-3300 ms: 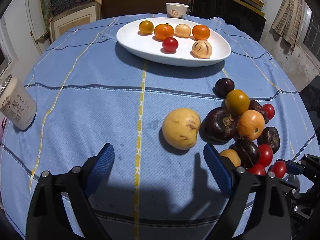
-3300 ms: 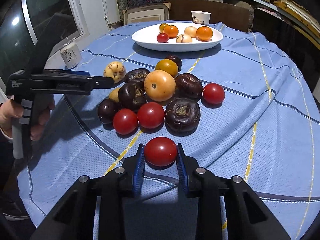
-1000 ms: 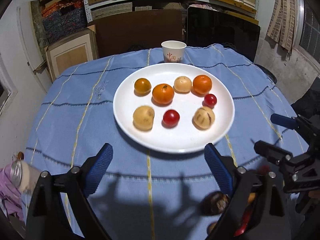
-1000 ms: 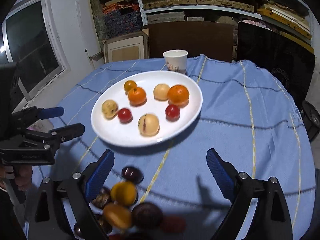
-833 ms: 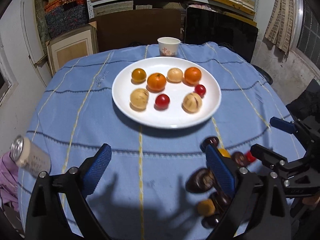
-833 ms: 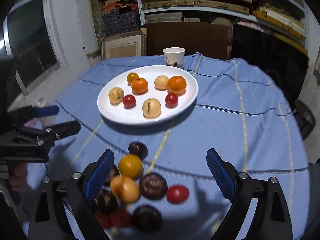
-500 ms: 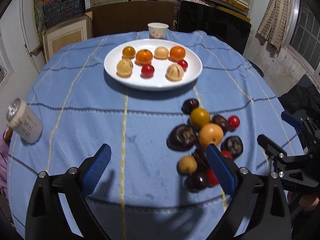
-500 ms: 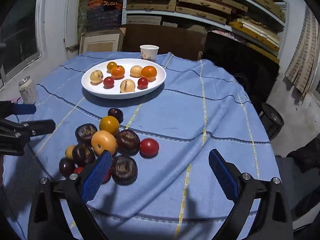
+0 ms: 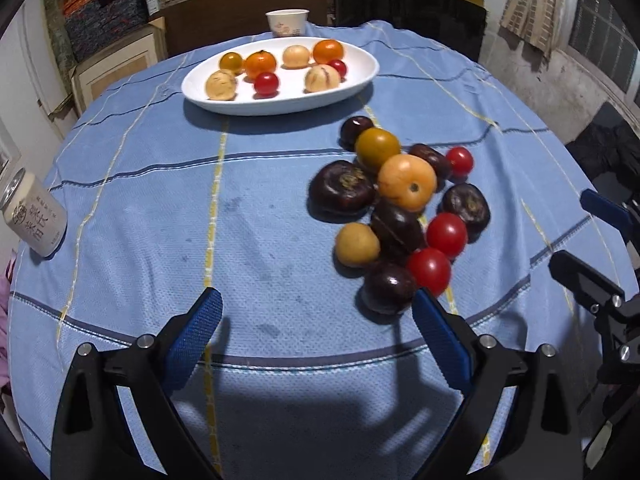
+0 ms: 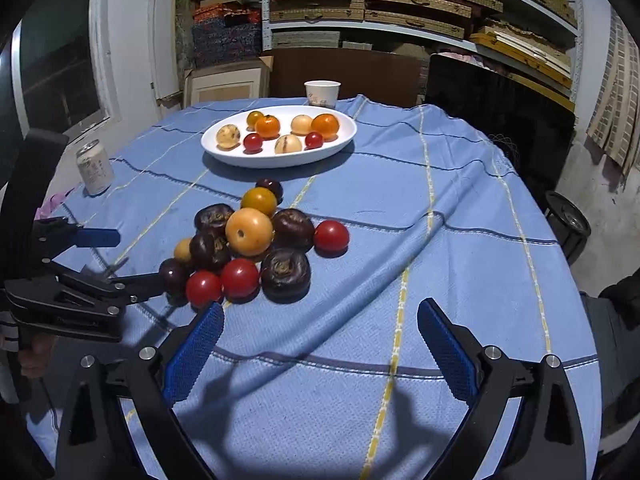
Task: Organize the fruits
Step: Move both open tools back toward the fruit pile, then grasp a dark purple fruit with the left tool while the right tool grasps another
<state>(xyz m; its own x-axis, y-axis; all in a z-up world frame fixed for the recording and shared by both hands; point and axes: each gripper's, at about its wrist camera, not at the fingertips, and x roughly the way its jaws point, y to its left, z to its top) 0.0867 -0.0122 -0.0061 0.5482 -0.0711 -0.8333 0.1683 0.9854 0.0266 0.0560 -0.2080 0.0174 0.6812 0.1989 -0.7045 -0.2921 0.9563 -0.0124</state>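
A pile of loose fruit [image 9: 407, 186] lies on the blue tablecloth: dark purple ones, orange and yellow ones, and red tomatoes [image 9: 430, 270]. Farther back, a white oval plate [image 9: 280, 108] holds several small fruits. My left gripper [image 9: 316, 312] is open and empty; its right fingertip sits just in front of the nearest purple fruit. My right gripper [image 10: 320, 316] hovers open and empty in front of the pile [image 10: 248, 240], right of it. The right wrist view shows the plate [image 10: 280, 162] and the left gripper [image 10: 120, 258] beside the pile. The left wrist view shows the right gripper [image 9: 580, 232].
A drink can [image 9: 34, 216] stands at the table's left edge, also in the right wrist view as the can [image 10: 95, 172]. A paper cup [image 10: 322, 94] stands behind the plate. Bare cloth stretches left of the pile. Shelves, boxes and a black panel back the table.
Both grippers drew back from the plate towards the near side of the table and sank a little. The loose pile came fully into view. Both stayed open and empty.
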